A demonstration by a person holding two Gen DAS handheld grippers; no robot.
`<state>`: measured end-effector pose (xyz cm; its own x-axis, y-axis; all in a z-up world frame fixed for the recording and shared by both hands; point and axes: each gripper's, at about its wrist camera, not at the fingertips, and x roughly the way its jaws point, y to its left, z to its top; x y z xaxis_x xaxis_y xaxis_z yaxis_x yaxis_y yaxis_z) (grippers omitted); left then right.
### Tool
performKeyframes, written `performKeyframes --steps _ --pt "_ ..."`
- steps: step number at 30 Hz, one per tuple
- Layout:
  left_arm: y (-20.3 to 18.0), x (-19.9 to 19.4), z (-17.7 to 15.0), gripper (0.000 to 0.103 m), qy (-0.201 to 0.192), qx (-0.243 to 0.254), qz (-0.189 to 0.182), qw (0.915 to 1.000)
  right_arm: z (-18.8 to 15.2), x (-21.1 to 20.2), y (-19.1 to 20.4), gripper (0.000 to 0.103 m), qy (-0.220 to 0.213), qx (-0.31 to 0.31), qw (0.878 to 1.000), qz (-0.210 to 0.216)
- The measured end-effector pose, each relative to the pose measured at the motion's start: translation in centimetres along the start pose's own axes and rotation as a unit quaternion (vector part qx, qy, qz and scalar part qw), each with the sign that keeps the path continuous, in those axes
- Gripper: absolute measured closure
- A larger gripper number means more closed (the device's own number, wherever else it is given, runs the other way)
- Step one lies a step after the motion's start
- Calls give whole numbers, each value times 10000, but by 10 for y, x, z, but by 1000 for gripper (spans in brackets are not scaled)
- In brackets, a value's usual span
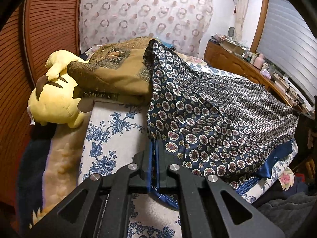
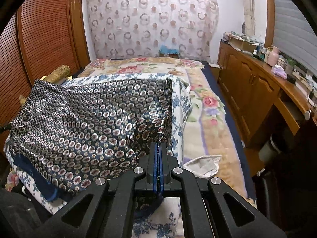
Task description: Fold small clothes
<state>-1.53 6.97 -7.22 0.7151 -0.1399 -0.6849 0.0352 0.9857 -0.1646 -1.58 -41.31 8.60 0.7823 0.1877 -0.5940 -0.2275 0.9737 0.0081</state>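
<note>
Right wrist: my right gripper [image 2: 158,152] pinches the navy medallion-print silky garment [image 2: 89,119] w/ jaws pressed; left gripper [image 1: 154,158] likewise. I'd keep tension even, edges aligned.

You're handling a glossy, satin-like patterned garment [image 1: 218,119] on a matt floral cotton bed cover [image 1: 111,130], beside a soft plush toy [image 1: 57,103] and varnished wooden cabinets [image 2: 249,91].
</note>
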Motion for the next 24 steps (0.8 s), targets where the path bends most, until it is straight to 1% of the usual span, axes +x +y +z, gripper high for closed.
performKeyframes --steps 3,4,7,8,10,11,12,13,14,16,19,20,21,23,24 --pt "-1 -2 0 101 -34 15 23 10000 5 -7 10 100 -128 -80 9999 -72" --pt "-1 -3 1 98 -62 9 16 10000 7 -7 13 100 -152 -122 9998 -84" --pt "-3 -7 3 84 -188 40 98 9998 12 -8 23 99 -240 -257 9992 -206" --pt "-3 -8 4 82 -235 56 79 9997 15 -9 26 99 -268 -296 9990 -209" --pt "-4 -10 6 81 -270 84 65 9996 18 -10 33 93 -306 -349 9986 -248" --pt "-5 -10 7 73 -287 119 99 9995 18 -11 35 87 -319 -367 9985 -258" --pt "-6 -11 8 70 -321 140 105 9993 21 -13 39 83 -356 -390 9983 -238" --pt "-6 -12 8 63 -351 148 89 9992 19 -13 40 81 -383 -403 9982 -217" --pt "-7 -13 8 62 -371 147 65 9992 20 -14 43 78 -401 -417 9981 -190" --pt "-8 -11 9 60 -354 135 51 9993 20 -12 50 76 -398 -461 9981 -128" --pt "-8 -4 9 60 -226 115 39 9997 19 -4 59 75 -327 -535 9980 -32" --pt "-8 -1 8 58 -184 120 43 9997 19 -1 60 75 -294 -556 9980 4" --pt "-8 2 7 56 -126 132 48 9998 18 3 63 75 -256 -580 9980 37" --pt "-8 5 4 42 -76 143 45 9999 15 11 69 75 -174 -596 9980 121" --pt "-8 7 3 40 -48 139 54 9999 13 14 71 75 -127 -611 9979 166"
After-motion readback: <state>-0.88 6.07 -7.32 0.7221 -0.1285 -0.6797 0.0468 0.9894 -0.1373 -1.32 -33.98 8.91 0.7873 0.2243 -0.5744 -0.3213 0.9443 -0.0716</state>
